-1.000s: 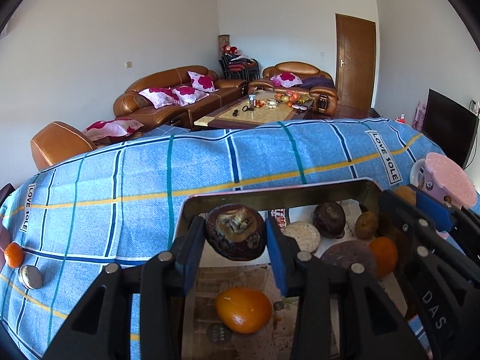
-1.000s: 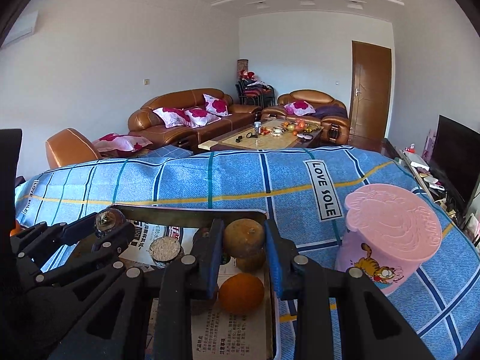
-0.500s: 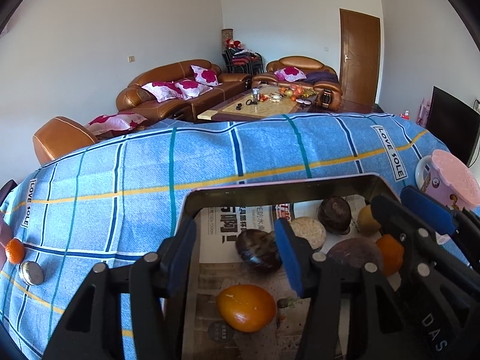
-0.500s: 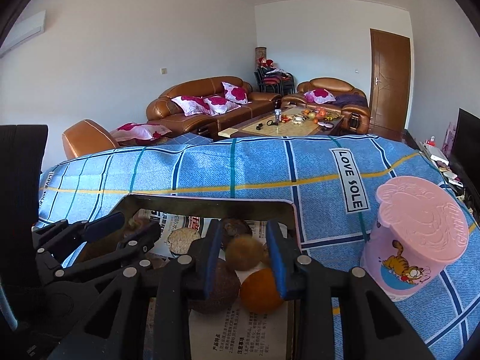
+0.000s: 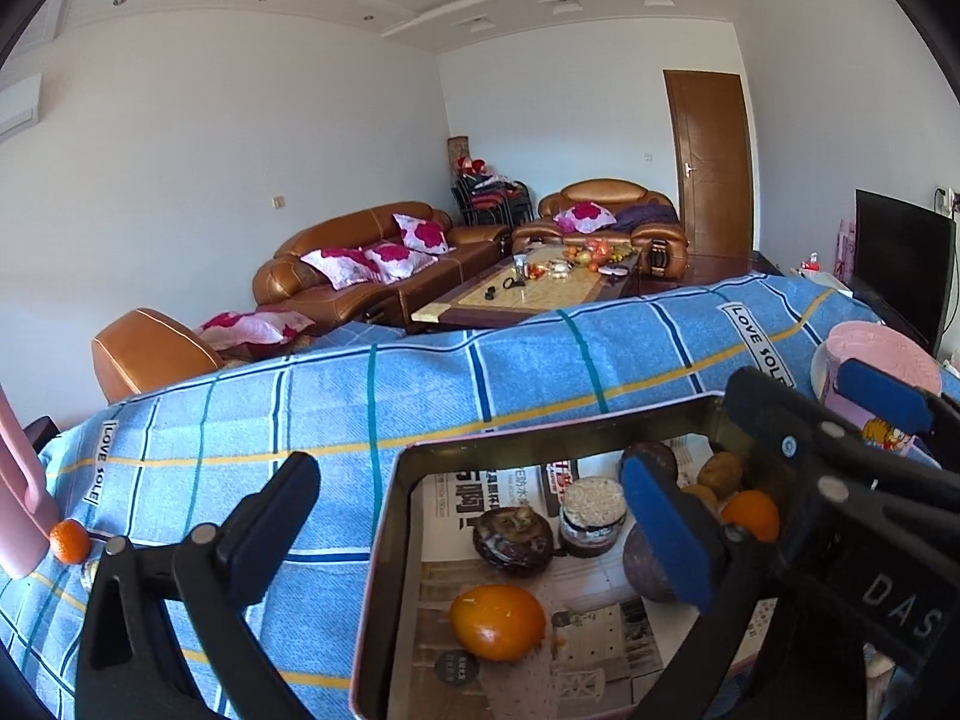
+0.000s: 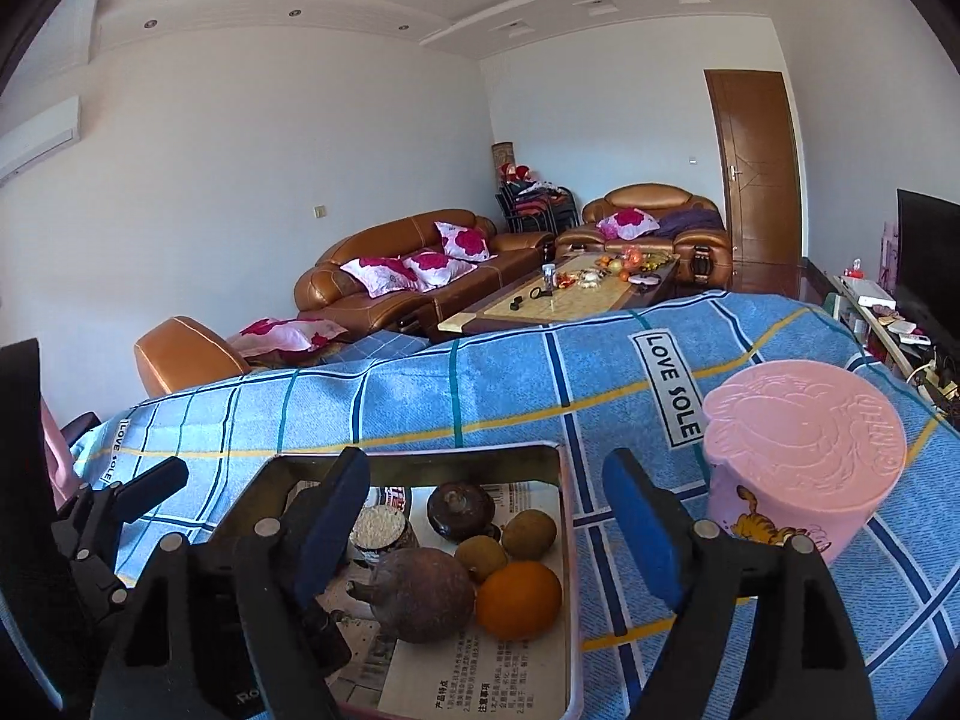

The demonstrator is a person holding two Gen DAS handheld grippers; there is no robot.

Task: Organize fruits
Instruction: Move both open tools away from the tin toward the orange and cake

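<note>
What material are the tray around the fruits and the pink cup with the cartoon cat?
The tray looks like thin metal: dull golden inside walls that catch light, a rolled pink rim. The pink cup looks like matte moulded plastic, with a raised relief pattern on its lid.

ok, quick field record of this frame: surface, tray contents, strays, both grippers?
surface: blue checked cloth
tray: lined with newspaper; holds oranges, dark round fruits, small brown fruits
stray: small orange on cloth, outside tray, far left
pink tub: on cloth, right of tray
left gripper: open, jaws just opened, nothing held
right gripper: open, jaws just opened, nothing held
</note>
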